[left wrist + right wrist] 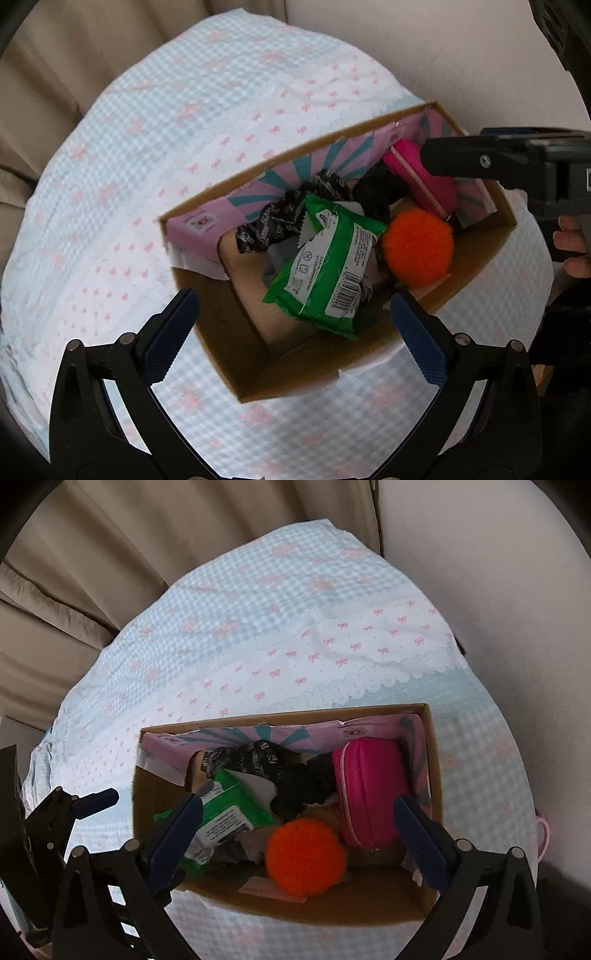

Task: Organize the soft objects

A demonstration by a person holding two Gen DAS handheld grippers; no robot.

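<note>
Both wrist cameras look steeply down, close over one cardboard box (255, 376).

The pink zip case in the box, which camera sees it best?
The right wrist view: the pink zip case shows nearly whole, standing against the box's wall. In the left wrist view the right gripper's finger covers part of it.

- Pompom (306, 856): bright orange
- Pouch (369, 794): magenta pink
- Packet (327, 266): green, white label
- Cloth (258, 635): pale blue gingham, pink bows
- Box (229, 365): brown cardboard
</note>
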